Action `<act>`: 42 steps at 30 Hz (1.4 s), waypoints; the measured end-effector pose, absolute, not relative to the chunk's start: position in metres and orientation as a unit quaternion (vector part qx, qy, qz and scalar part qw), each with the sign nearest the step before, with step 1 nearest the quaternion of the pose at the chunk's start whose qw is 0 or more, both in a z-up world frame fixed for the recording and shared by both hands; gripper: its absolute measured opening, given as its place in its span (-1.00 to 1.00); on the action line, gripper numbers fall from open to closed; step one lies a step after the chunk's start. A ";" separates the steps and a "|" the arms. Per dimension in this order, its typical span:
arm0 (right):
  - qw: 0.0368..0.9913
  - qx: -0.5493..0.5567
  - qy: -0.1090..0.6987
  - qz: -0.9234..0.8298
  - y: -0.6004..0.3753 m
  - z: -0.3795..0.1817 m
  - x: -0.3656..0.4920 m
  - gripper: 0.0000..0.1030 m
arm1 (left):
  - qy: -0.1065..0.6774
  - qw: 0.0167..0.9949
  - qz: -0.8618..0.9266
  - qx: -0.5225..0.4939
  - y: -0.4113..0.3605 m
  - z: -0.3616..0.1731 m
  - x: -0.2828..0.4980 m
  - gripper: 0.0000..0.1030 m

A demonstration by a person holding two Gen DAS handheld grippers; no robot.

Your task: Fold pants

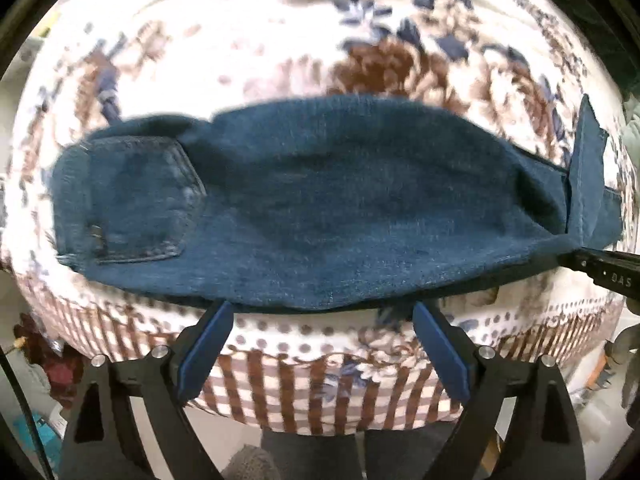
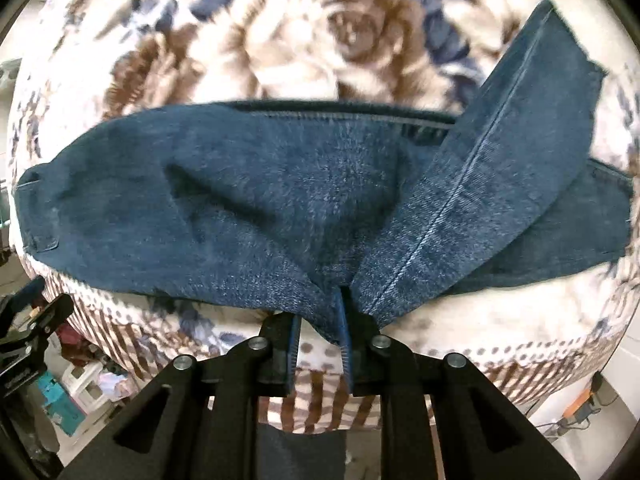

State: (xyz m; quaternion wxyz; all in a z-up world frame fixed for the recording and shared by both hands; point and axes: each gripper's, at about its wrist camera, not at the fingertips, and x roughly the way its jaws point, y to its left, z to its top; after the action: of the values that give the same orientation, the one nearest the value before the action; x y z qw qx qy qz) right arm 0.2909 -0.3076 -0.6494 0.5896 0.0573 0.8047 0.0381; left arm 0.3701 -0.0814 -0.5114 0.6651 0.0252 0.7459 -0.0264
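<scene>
Dark blue denim pants (image 1: 320,208) lie lengthwise on the floral brown-and-white cloth-covered surface (image 1: 280,32).
Left hand-held gripper (image 1: 322,312) hangs spread wide and empty at their near edge; right hand-held gripper (image 2: 320,322) pinches a denim fold.

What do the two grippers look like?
Both are alike: the left gripper and the right gripper have black angular arms with cut-out holes, silver round pivot pins and flat blue pads. No cables or sleeves show.
</scene>
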 end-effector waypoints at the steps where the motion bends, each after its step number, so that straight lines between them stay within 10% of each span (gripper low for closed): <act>1: 0.593 0.053 0.802 0.041 -0.308 -0.642 0.291 -0.62 | 0.740 0.671 -0.024 0.029 -0.081 -0.507 0.369 0.78; 8: 0.581 0.156 0.797 0.053 -0.330 -0.630 0.313 -0.39 | 0.707 0.706 -0.028 0.029 -0.114 -0.496 0.419 0.78; 10: 0.558 0.236 0.792 0.073 -0.354 -0.635 0.322 0.60 | 0.695 0.718 -0.025 0.035 -0.127 -0.497 0.434 0.78; 12: 0.534 0.267 0.797 0.090 -0.363 -0.645 0.324 1.00 | 0.690 0.722 -0.025 0.038 -0.131 -0.497 0.441 0.78; 21: 0.644 0.188 0.738 -0.071 -0.437 -0.612 0.360 1.00 | 0.669 0.737 0.006 0.092 -0.158 -0.511 0.464 0.78; 32: 0.629 0.137 0.748 -0.163 -0.504 -0.717 0.463 0.22 | 0.656 0.739 0.052 0.147 -0.186 -0.556 0.499 0.78; 34: 0.655 0.150 0.719 -0.177 -0.518 -0.699 0.456 -0.90 | 0.655 0.740 0.045 0.147 -0.189 -0.553 0.498 0.78; 42: 0.649 0.349 0.618 -0.274 -0.640 -0.645 0.298 -0.88 | 0.659 0.744 0.010 0.111 -0.204 -0.541 0.469 0.78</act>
State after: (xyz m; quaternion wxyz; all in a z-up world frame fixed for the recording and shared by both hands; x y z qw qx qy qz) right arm 0.2979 -0.6403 -0.6448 0.6493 0.3488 0.6176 -0.2744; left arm 0.4695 -0.2041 -0.5411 0.7441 0.1112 0.6587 0.0098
